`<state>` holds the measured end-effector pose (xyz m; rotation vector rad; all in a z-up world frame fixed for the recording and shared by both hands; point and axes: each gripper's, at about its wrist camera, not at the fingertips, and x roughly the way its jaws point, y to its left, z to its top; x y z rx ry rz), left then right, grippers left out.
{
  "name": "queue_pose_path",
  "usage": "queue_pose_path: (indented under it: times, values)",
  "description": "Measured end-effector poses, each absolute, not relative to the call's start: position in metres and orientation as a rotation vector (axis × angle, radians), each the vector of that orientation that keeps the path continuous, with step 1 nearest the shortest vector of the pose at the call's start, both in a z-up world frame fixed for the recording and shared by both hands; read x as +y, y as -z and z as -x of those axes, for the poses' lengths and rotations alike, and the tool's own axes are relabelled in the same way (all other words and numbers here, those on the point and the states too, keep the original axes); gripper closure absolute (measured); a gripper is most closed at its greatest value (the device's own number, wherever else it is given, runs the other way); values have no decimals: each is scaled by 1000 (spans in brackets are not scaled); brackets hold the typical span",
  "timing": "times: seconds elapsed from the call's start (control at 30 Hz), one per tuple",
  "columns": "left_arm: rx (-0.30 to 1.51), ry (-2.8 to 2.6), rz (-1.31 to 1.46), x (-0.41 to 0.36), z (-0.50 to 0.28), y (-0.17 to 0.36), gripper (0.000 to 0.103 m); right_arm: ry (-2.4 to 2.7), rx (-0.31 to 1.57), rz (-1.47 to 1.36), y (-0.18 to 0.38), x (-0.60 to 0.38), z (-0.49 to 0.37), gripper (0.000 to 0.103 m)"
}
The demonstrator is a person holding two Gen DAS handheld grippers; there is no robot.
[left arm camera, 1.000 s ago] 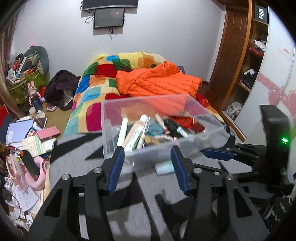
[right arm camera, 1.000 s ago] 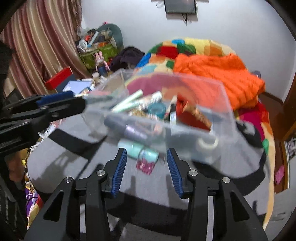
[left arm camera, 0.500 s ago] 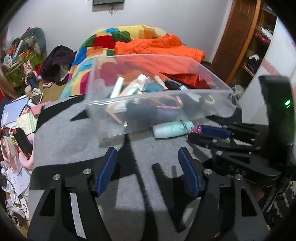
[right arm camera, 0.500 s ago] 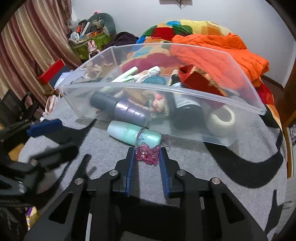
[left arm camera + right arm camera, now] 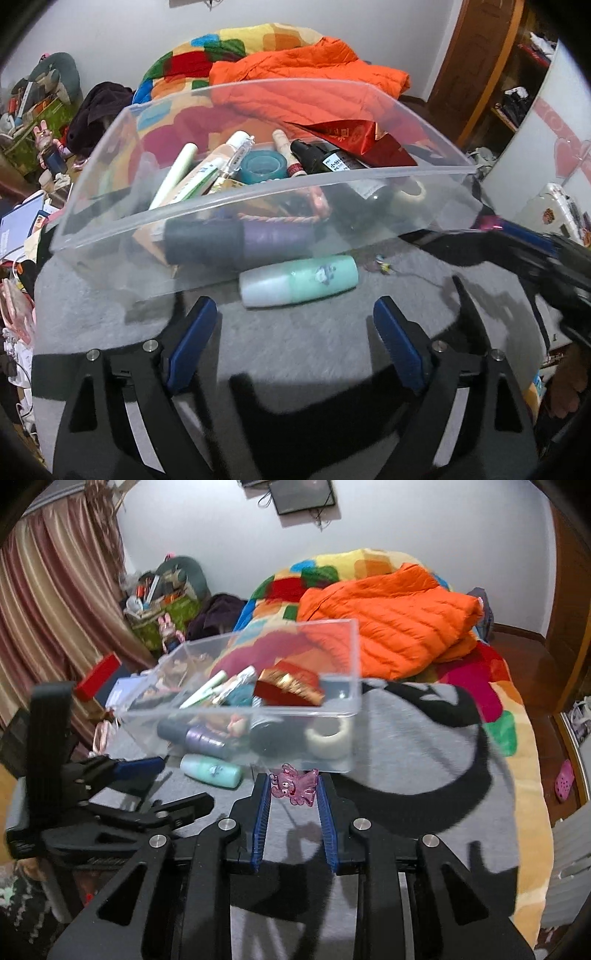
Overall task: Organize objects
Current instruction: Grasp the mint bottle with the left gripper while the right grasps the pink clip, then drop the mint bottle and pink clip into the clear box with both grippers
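A clear plastic bin sits on a grey blanket, filled with tubes, bottles, tape rolls and a red packet. A mint green bottle lies on the blanket against the bin's near wall. My left gripper is open and empty, just in front of the bottle. My right gripper is shut on a pink translucent hair clip, lifted off the blanket near the bin's front right corner. It shows at the right edge of the left wrist view.
The grey blanket covers the bed's near end. An orange jacket and a patchwork quilt lie behind the bin. Clutter, a red box and curtains are at the left; a wooden wardrobe stands at the right.
The right gripper closed on the pink clip and lifted it up and back from the blanket. The left gripper moved closer to the bin and the green bottle, staying open.
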<state>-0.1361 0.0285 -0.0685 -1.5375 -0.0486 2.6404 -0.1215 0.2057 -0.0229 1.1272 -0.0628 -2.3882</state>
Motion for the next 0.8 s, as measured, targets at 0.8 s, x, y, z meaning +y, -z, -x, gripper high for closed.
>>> queue_pose_path:
  times: [0.8]
  values:
    - [-177, -2760, 1517, 33, 127, 73, 30, 2355, -76, -1091, 19, 204, 113, 80]
